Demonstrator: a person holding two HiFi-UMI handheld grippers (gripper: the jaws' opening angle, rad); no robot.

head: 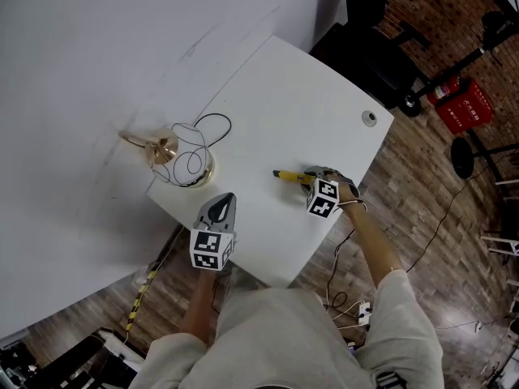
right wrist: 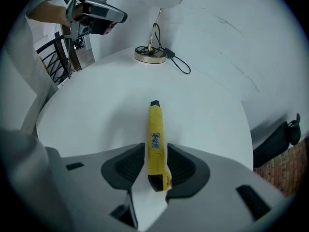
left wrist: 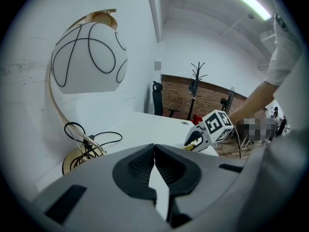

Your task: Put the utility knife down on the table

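Right gripper (right wrist: 154, 151) points steeply down at the white table (head: 284, 87) with its jaws spread wide. The pads do not press on anything, though the yellow utility knife (right wrist: 155, 132) lies between them. A thin gap shows along the knife's left side; the right pad stands very close to it, and I cannot tell whether they touch.

The table is the largest thing in the scene, its rounded corner jutting to the right over a wooden floor (head: 422, 217). A black office chair (head: 369, 31) stands beyond its far right edge.

On the left part of the table stands a lamp (head: 182, 162) with a brass base, a curved brass stem and a white shade crossed by thin black lines. Its black cable (head: 215, 124) loops on the table just beyond the base.

The left gripper (head: 220, 209) hangs over the table's near left edge, just this side of the lamp. Its jaws are closed tip to tip, with nothing between them.

The knife rests flat on the table's near right part, well apart from the lamp. Its black tip points away from the right gripper, and its rear end lies between the pads.
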